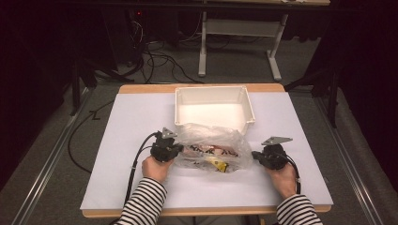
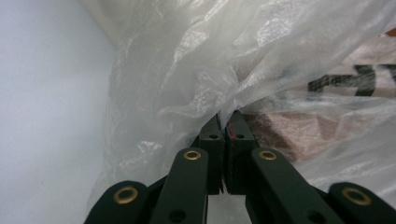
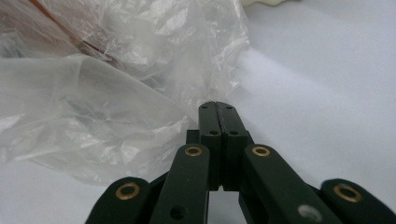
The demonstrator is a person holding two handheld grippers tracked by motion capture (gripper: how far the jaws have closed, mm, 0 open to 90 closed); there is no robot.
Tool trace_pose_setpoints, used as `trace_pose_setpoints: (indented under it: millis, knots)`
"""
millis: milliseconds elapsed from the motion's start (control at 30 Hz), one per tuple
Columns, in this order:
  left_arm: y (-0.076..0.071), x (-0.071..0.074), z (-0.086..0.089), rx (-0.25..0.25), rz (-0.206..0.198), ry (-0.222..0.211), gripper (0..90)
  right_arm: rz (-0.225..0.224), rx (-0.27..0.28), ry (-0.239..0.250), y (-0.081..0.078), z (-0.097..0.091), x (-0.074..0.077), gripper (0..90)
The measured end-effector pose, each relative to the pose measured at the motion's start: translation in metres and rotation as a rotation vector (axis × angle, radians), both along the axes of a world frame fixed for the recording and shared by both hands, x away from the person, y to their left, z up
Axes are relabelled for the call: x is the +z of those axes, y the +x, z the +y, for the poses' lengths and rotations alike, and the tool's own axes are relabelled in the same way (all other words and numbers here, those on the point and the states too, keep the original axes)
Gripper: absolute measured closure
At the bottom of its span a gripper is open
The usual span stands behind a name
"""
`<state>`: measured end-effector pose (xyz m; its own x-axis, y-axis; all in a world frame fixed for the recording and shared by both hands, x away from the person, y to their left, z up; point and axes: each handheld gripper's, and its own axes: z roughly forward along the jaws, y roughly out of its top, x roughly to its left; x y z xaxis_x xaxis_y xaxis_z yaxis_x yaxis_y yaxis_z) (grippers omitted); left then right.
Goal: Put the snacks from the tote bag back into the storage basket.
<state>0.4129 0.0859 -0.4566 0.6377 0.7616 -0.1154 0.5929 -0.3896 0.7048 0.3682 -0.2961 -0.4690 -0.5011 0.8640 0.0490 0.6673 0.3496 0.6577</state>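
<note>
A crumpled clear plastic bag (image 1: 211,143) lies on the white-covered table (image 1: 141,187) in front of a white bin. Inside it are a pinkish packet with black print (image 1: 206,150) and a yellow item (image 1: 217,164). My left gripper (image 1: 177,151) is at the bag's left end. In the left gripper view its jaws (image 2: 226,116) are shut on a fold of the bag's film (image 2: 187,60), with the printed packet (image 2: 327,121) just behind. My right gripper (image 1: 255,155) is at the bag's right end. Its jaws (image 3: 218,106) are shut, and the bag (image 3: 93,102) lies against their left side. No film shows between them.
An empty white bin (image 1: 248,105) stands just behind the bag at the back centre of the table. Bare white surface lies to the left, right and front. Cables and a desk frame (image 1: 202,47) are on the floor beyond the table.
</note>
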Motion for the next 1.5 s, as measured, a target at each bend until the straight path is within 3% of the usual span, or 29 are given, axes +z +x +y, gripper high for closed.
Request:
trace_pose_setpoints:
  millis: [100, 133, 200, 267, 333, 400, 433, 533, 567, 633, 700, 733, 867, 967, 1100, 1300, 1467, 1500]
  knots:
    - [0.003, -0.004, 0.001, 0.005, 0.024, 0.017, 88.0, -0.009, 0.01, -0.014, -0.001, 0.001, 0.0, 90.0]
    - [0.006, -0.007, 0.002, 0.004, 0.036, 0.052, 88.0, -0.009, 0.015, -0.024, -0.001, 0.002, 0.0, 90.0]
    - [0.008, -0.01, 0.003, 0.005, 0.045, 0.066, 88.2, -0.001, 0.01, -0.022, -0.001, 0.003, 0.0, 90.0]
    - [0.011, -0.013, 0.006, 0.012, 0.065, 0.046, 88.5, -0.006, 0.011, -0.021, 0.001, 0.001, -0.001, 90.0]
    - [0.01, -0.013, 0.006, 0.015, 0.065, 0.058, 88.1, -0.014, 0.006, -0.033, 0.003, 0.0, -0.001, 90.0]
    - [0.007, -0.01, 0.007, 0.024, 0.045, 0.069, 85.7, -0.008, 0.0, -0.026, 0.003, -0.001, -0.001, 90.0]
    - [0.005, -0.008, 0.008, 0.03, 0.027, 0.059, 80.3, -0.009, -0.006, -0.031, 0.002, 0.0, 0.0, 90.0]
    - [-0.011, 0.005, 0.011, 0.012, -0.065, 0.056, 66.5, -0.043, -0.005, -0.024, -0.006, 0.0, 0.008, 78.2]
    - [-0.011, 0.005, 0.011, 0.012, -0.065, 0.056, 62.7, -0.043, -0.005, -0.024, -0.006, 0.0, 0.008, 78.2]
    - [-0.023, 0.017, 0.015, 0.015, -0.118, 0.028, 58.2, -0.085, -0.01, 0.005, -0.013, -0.002, 0.02, 73.4]
    - [-0.027, 0.021, 0.016, 0.008, -0.133, 0.021, 56.7, -0.096, -0.011, 0.013, -0.015, -0.002, 0.024, 72.8]
    - [-0.035, 0.027, 0.017, 0.004, -0.157, 0.007, 53.7, -0.127, -0.005, 0.025, -0.02, -0.003, 0.033, 71.8]
    - [-0.046, 0.034, 0.016, -0.02, -0.17, -0.006, 51.2, -0.164, 0.006, 0.058, -0.028, -0.002, 0.046, 70.7]
    - [-0.055, 0.036, 0.013, -0.05, -0.174, -0.003, 50.9, -0.2, 0.034, 0.104, -0.039, -0.001, 0.065, 69.9]
    - [-0.061, 0.036, 0.004, -0.087, -0.174, 0.009, 51.8, -0.222, 0.059, 0.118, -0.046, 0.004, 0.076, 68.0]
    - [-0.055, 0.028, -0.012, -0.101, -0.16, 0.04, 50.7, -0.256, 0.086, 0.139, -0.05, 0.013, 0.093, 61.6]
    - [-0.051, 0.021, -0.019, -0.11, -0.143, 0.063, 51.1, -0.3, 0.108, 0.141, -0.046, 0.026, 0.122, 53.5]
    - [-0.051, 0.02, -0.02, -0.111, -0.14, 0.066, 51.1, -0.3, 0.108, 0.141, -0.046, 0.026, 0.122, 53.5]
